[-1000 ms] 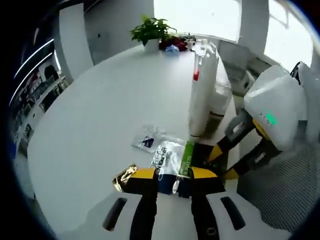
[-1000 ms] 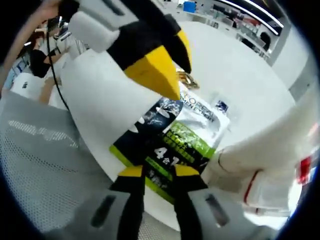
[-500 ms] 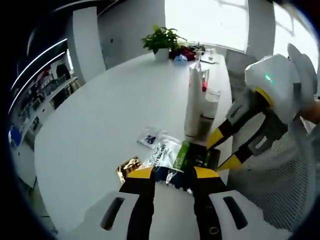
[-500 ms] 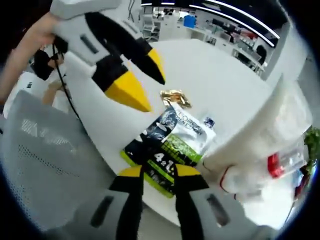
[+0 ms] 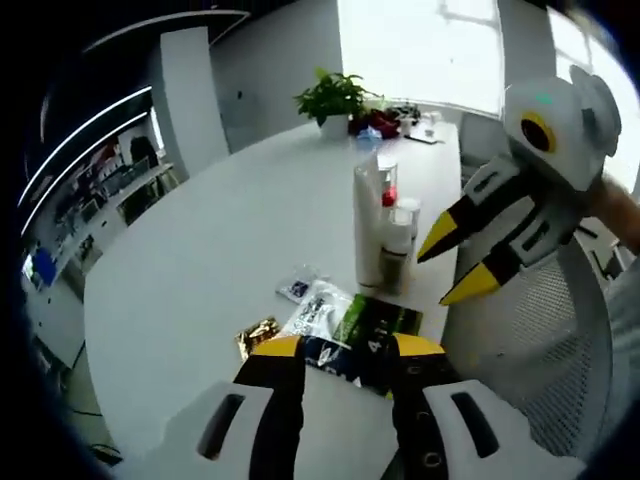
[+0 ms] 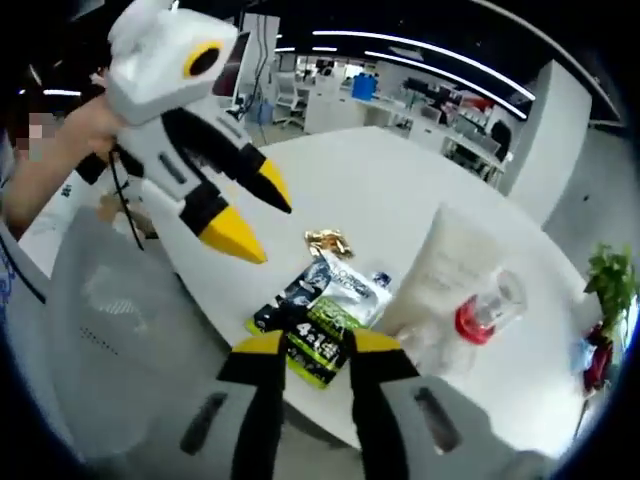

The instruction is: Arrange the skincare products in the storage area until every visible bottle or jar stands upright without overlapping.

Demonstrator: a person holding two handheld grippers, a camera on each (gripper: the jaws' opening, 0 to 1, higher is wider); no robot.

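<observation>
Both grippers hang above the table (image 5: 200,260), jaws spread and empty; tall tube (image 5: 368,228) upright; green sachet (image 6: 318,345) flat.

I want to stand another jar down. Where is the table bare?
Bare: the broad table stretch between the sachets and the potted plant. Crowded: the near edge, where sachets lie flat beside the tall white tube and small bottles.

Wide bare worktop (image 5: 220,250) left of and beyond items. Near edge occupied by flat sachets (image 5: 345,325); upright tube (image 5: 367,240) and bottles (image 5: 397,245) just beyond. Mesh chair (image 5: 540,340) against edge. Right gripper (image 5: 462,262) held above chair side.
</observation>
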